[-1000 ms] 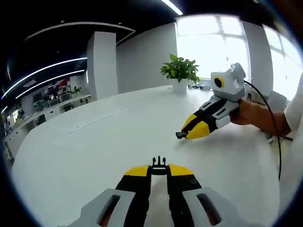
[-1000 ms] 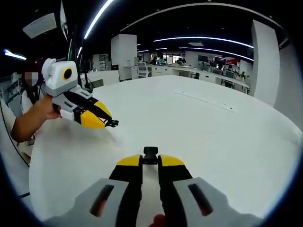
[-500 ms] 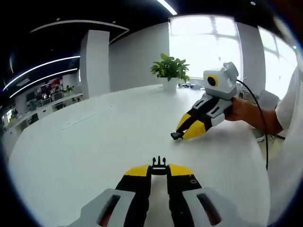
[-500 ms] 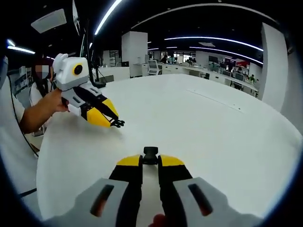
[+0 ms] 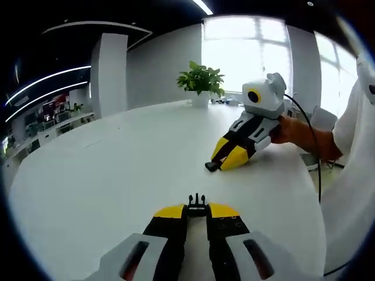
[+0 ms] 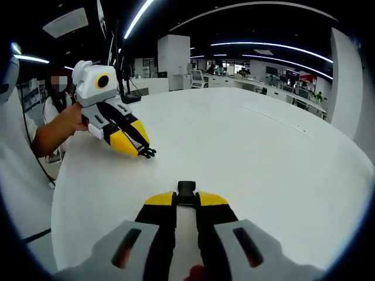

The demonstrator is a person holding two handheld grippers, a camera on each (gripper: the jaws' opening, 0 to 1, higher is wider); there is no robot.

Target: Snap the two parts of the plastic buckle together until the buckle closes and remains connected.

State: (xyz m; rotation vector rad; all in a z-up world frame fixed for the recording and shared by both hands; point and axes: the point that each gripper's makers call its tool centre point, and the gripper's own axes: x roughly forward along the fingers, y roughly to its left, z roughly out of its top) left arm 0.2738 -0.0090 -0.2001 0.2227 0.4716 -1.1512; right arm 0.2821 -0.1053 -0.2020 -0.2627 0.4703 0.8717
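White and broad, the counter point(image 5: 105, 170) is stretching through an open office toward a potted plant point(image 5: 200, 79) by bright windows. In the left gripper view, the left hand-held gripper point(image 5: 197, 211) is pinching the pronged buckle part point(image 5: 197, 203) at its tips above the counter. In the right gripper view, the right hand-held gripper point(image 6: 186, 199) is clamping the black socket buckle part point(image 6: 186, 190). Both halves are hanging apart, facing each other.

**Buckle halves apart**

My left tongs point(image 5: 197, 209) pinched the small black pronged buckle half point(image 5: 197, 203) at their tips. My right tongs point(image 6: 186, 196) clamped the black socket half point(image 6: 186, 188). The halves stayed unjoined, well apart above the white worktop point(image 6: 246, 152).
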